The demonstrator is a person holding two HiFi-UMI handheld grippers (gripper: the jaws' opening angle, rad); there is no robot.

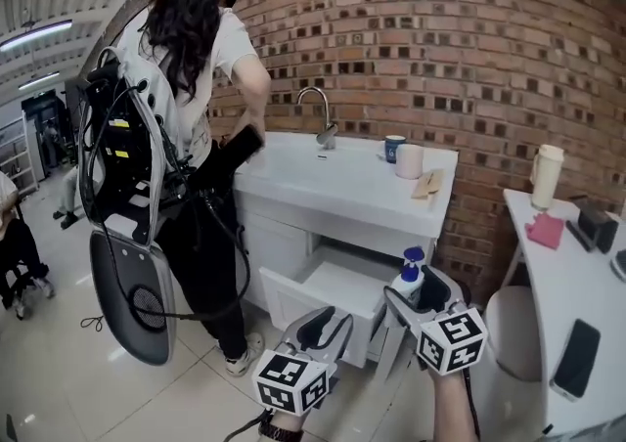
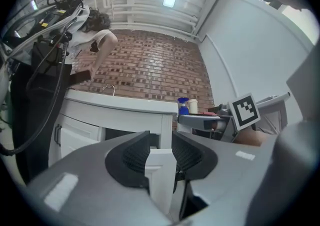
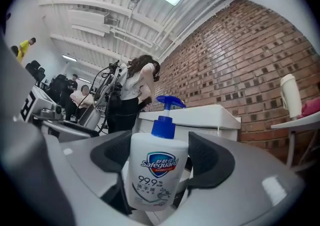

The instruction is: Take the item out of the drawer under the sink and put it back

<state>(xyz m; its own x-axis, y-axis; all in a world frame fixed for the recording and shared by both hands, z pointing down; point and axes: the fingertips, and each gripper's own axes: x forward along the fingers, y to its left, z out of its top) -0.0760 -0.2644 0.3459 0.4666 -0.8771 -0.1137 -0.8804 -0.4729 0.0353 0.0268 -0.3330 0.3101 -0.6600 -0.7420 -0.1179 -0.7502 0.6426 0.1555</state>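
Note:
The white sink cabinet (image 1: pixel 293 235) has its drawer (image 1: pixel 333 288) pulled out below the basin. A white soap bottle (image 1: pixel 408 281) with a blue pump hangs upright over the drawer's right end, clamped between the wide-set jaws of my right gripper (image 1: pixel 416 301). In the right gripper view the soap bottle (image 3: pixel 157 170) fills the gap of the right gripper (image 3: pixel 160 156), both pads against its sides. My left gripper (image 1: pixel 323 330) is at the drawer's front. In the left gripper view the drawer front (image 2: pixel 159 170) stands edge-on in the left gripper (image 2: pixel 161 156), pinched between its pads.
A person (image 1: pixel 191 108) with a cabled rig on the back stands at the sink's left, close to the faucet (image 1: pixel 318 117). Two cups (image 1: pixel 402 154) sit on the counter. A white table (image 1: pixel 587 284) at the right holds a phone (image 1: pixel 576 357), pink cloth (image 1: pixel 546 231) and flask (image 1: pixel 546 176).

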